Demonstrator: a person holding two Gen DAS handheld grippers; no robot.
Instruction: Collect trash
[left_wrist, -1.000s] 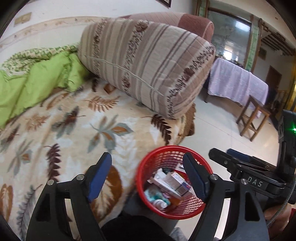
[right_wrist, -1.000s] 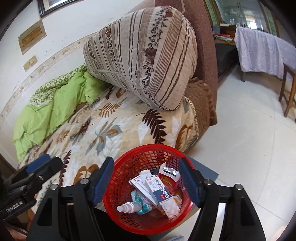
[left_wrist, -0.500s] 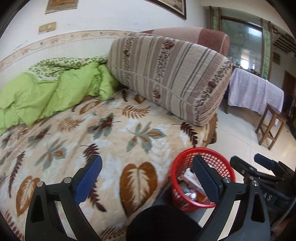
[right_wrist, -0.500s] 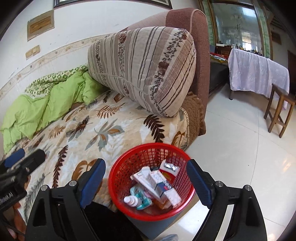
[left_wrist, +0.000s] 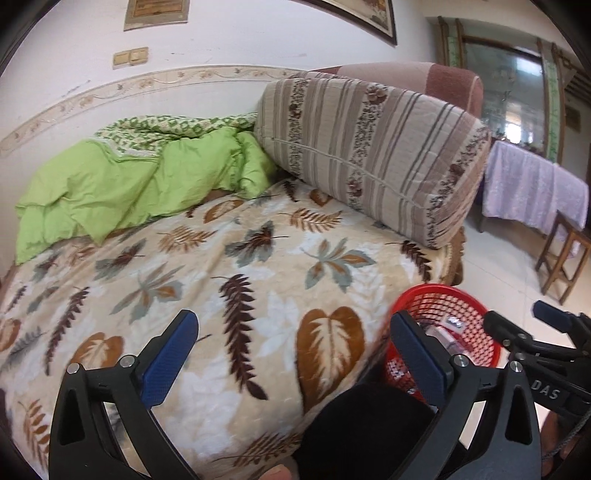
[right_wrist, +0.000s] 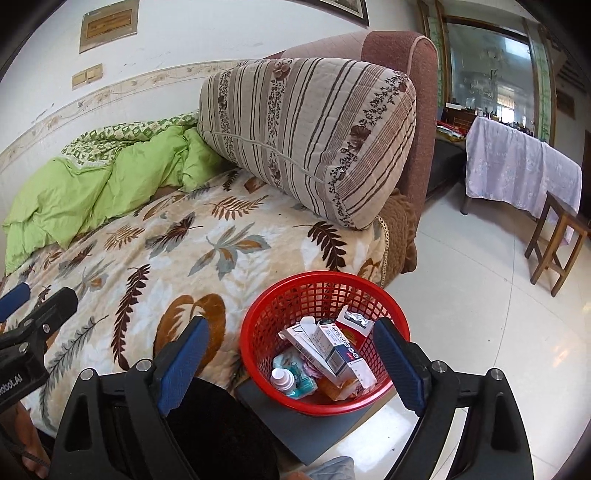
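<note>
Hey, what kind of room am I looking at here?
Most likely a lived-in room of a home, a bedroom or sitting room. A leaf-print blanket covers a bed or daybed, with a crumpled green quilt and a striped cushion on it. A red basket of trash stands beside it.

Red basket (left_wrist: 476, 314) half behind left claw's finger (left_wrist: 417, 358), contents mostly hidden

Soft daylight, fisheye-bent, dark-vignetted edges

Home living room: sofa bed (right_wrist: 402, 110) with leaf-print blanket (left_wrist: 221, 280), striped cushion (right_wrist: 306, 136), green quilt (left_wrist: 140, 184), tiled floor (right_wrist: 480, 302).
</note>
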